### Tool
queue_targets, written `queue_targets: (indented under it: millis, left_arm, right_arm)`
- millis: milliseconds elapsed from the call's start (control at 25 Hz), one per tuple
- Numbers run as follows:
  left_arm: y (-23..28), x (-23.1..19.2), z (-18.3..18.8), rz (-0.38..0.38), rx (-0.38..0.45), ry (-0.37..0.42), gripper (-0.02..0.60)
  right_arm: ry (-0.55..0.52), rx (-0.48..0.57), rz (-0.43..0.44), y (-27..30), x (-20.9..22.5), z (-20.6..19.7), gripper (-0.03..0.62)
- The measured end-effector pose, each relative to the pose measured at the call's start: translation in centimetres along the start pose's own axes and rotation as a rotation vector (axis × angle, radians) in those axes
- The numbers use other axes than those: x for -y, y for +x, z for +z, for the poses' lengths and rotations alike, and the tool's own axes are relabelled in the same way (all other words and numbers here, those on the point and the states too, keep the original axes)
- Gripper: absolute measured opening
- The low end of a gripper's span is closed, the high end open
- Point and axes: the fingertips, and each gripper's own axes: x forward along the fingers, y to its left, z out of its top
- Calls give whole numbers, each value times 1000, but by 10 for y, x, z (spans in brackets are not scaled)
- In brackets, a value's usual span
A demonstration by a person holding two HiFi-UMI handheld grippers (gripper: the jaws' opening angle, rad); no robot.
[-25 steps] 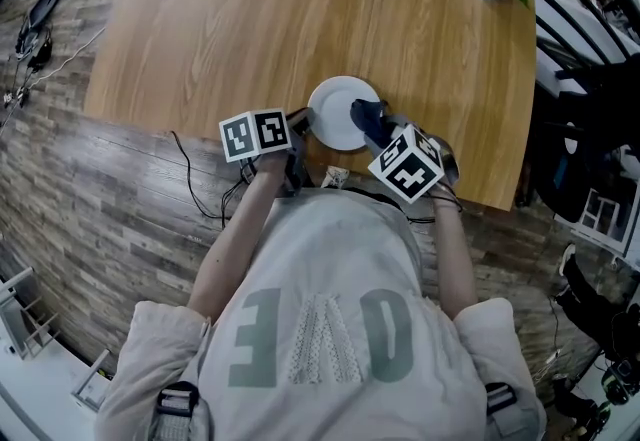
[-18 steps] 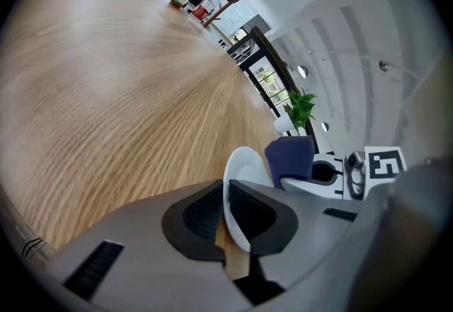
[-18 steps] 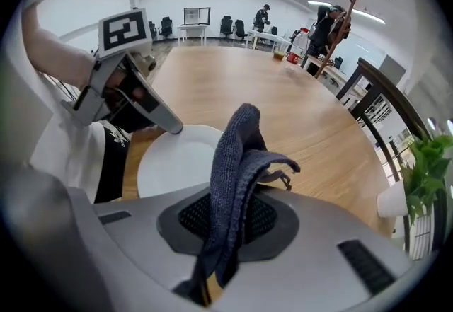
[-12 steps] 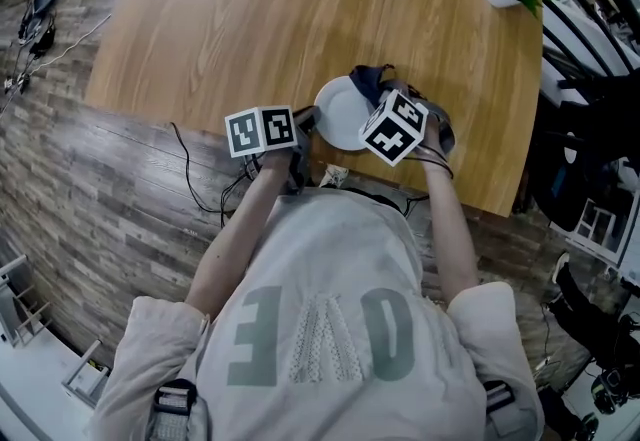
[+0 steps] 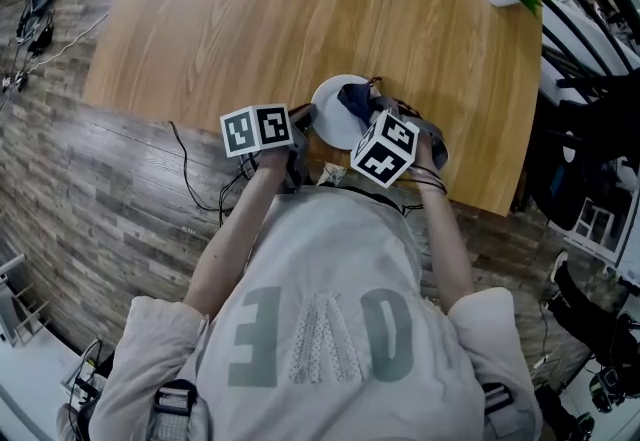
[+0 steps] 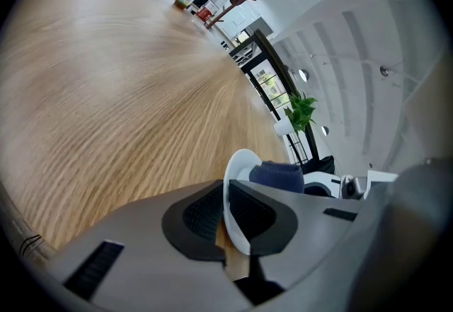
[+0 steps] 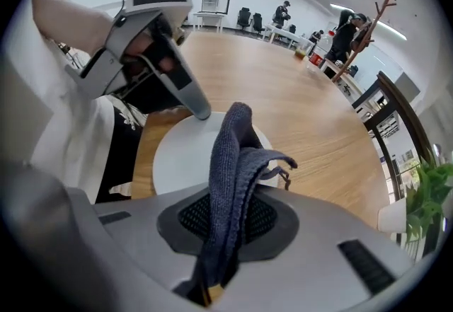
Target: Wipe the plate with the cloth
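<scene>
1. Plate (image 5: 335, 121) first: it is white and round, and it sits on the wooden table (image 5: 250, 19), close to the edge nearest us.
2. The dark blue cloth (image 7: 230, 176) is over the right side of the plate. We cannot tell if it touches the plate.
3. Our right gripper (image 7: 225, 222) is clamped tight on the cloth, and a folded bunch sticks out past the jaws.
4. Our left gripper (image 6: 228, 215) pinches the plate's left rim, with one jaw on each side of it, so the plate cannot slide.
5. We think the wiping is under way. To do it well, we should press the cloth flat and rub in round sweeps over the whole plate. We should keep the hard jaws off it and hold the rim firmly.
</scene>
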Motion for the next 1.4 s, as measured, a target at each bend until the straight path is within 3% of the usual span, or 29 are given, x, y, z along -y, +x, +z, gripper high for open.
queue_targets:
  millis: [360,800,920,1160,1400]
  left_arm:
    - [-1,-1,1,7,7,6,32]
    - [0,0,2,0,7,3,32]
    - [0,0,2,-4,6,-1,32]
    - [-1,-1,1,-11,5,-8,32]
    - [0,2,0,-18,2,-11,32]
  right_arm:
    - [-55,31,124,-19,-63,-1,57]
    - [-22,64,227,-31,-86,-4,57]
    - [9,82,170,-33,-59,3,57]
    - [-5,61,-38,-28,22,21,57]
    - [-8,18,-62,-2,49,29,57]
